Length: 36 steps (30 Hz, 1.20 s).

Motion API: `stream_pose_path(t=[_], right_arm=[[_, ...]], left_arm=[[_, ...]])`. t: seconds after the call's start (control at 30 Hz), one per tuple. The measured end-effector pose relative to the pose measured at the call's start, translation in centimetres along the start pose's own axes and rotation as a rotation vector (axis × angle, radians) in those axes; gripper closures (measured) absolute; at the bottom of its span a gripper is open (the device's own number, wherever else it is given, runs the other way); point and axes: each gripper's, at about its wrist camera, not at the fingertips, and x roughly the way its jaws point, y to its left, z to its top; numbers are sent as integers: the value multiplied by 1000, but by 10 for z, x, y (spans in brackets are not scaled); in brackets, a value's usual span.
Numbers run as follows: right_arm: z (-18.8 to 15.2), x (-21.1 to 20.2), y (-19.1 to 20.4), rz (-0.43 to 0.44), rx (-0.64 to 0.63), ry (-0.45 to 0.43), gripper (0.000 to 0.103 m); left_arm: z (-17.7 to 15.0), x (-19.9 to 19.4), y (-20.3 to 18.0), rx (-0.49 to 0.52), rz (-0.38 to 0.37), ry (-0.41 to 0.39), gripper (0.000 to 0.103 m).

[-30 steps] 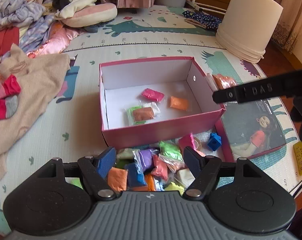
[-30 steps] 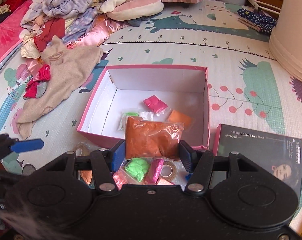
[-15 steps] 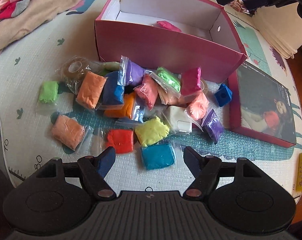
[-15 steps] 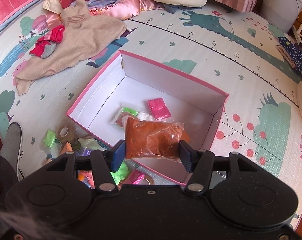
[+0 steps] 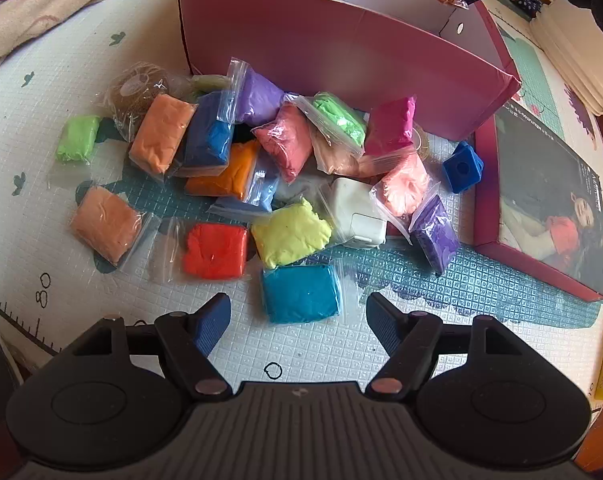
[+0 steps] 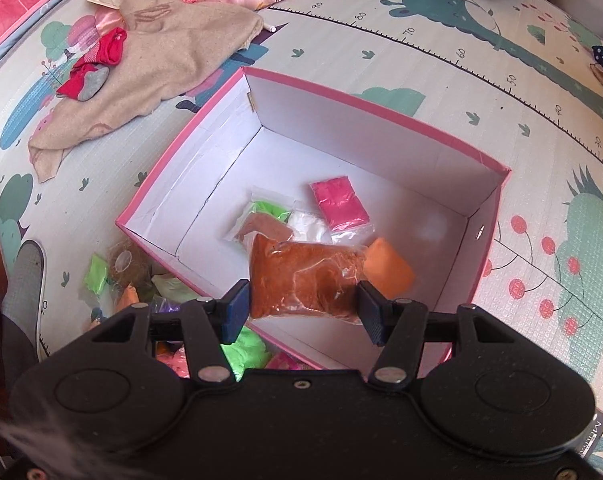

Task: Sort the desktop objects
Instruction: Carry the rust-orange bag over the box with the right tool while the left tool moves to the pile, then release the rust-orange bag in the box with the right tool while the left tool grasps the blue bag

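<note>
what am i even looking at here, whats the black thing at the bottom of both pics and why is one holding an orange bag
The black shape at the bottom of each picture is a handheld two-finger gripper; a person holds one in each hand. A wide-angle camera sits on each and looks forward along its fingers, so you get one picture per hand.

In the left hand's picture, the left gripper is open and empty, just short of a blue clay bag. Beyond it, a heap of small bags of coloured clay lies on a patterned play mat, in front of the pink box.

In the right hand's picture, the right gripper is shut on a rust-orange clay bag, held over the open box. A few bags already lie inside, such as a pink one. It looks like sorting the bags into the box.
</note>
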Motion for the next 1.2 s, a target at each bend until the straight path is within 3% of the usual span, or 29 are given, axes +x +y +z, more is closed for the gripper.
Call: stream_pose_path(t=[0.33, 0.77, 1.2], right_arm=[[0, 29, 1, -24, -5, 72, 46], [4, 56, -21, -36, 66, 137, 46], [2, 80, -22, -58, 50, 200, 45]], left_arm=[[0, 18, -14, -27, 2, 37, 29], [2, 43, -13, -29, 58, 55, 29], [4, 56, -16, -16, 106, 61, 29]])
